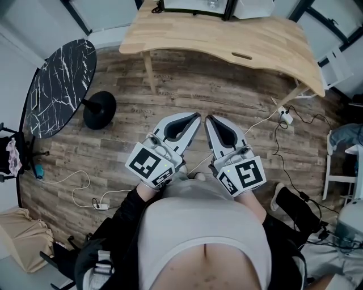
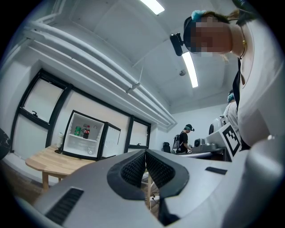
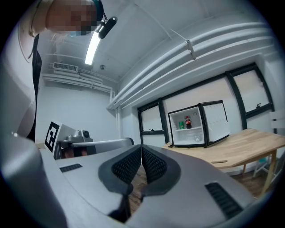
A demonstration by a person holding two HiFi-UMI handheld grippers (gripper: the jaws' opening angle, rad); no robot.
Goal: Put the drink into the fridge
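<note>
Grey left gripper (image 2: 145,153) and grey right gripper (image 3: 141,149): both empty, fingers pressed together. Dark cola bottle (image 3: 187,122) stands on the upper shelf of the open white mini fridge (image 3: 198,136), which sits on the light wooden table (image 3: 249,149).

In the head view the top edge cuts off the fridge (image 1: 193,8); we see only its lower rim, its inside hidden. In the left gripper view the green can (image 2: 77,131) and dark bottle (image 2: 86,132) on its shelf are too small for us to read, and the pale round thing (image 2: 90,150) below them we cannot identify. A distant person (image 2: 183,140) is too small to make out what they handle
</note>
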